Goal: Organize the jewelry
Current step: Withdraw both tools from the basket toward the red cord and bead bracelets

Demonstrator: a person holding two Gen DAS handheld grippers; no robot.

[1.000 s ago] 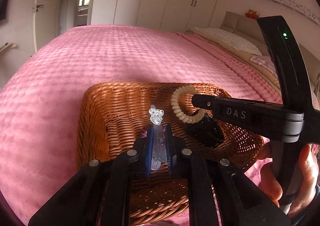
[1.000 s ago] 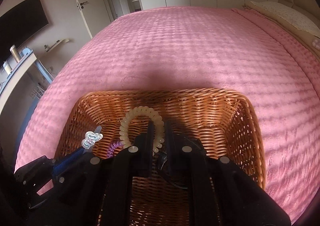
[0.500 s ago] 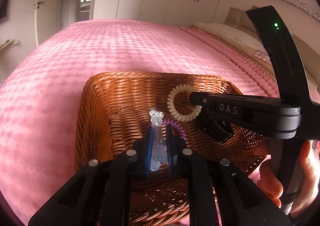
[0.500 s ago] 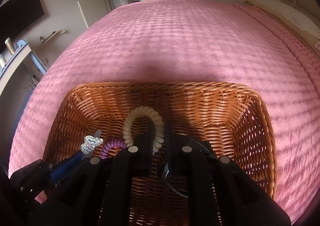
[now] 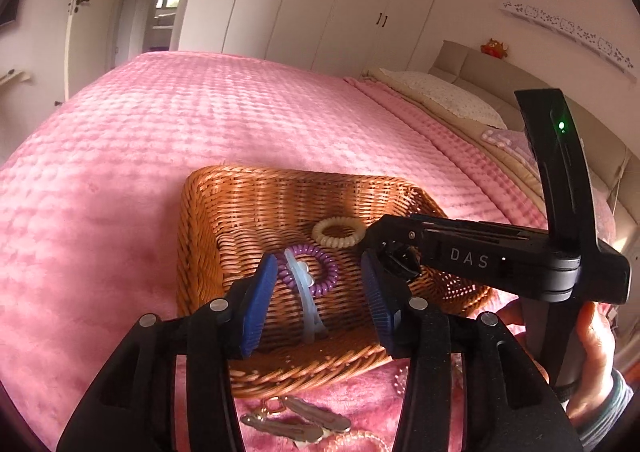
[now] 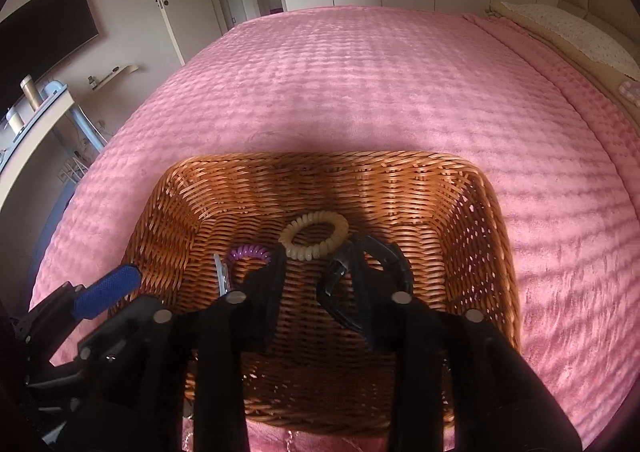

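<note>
Basket (image 5: pixel 208 212) centre frame on pink bed; cream coil tie (image 5: pixel 339 232), purple coil tie (image 5: pixel 320 266), clear clip (image 5: pixel 306 292) inside. Left gripper (image 5: pixel 320 288), right gripper (image 6: pixel 320 264): fingers wide, empty. Risk: withdrawing fingers snagging ties, dragging them out.

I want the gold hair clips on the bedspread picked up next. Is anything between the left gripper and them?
The left gripper is open over the wicker basket, while the gold hair clips lie on the pink bedspread outside the basket's near wall. That near wall stands between them, so the gripper must lift clear first.
</note>
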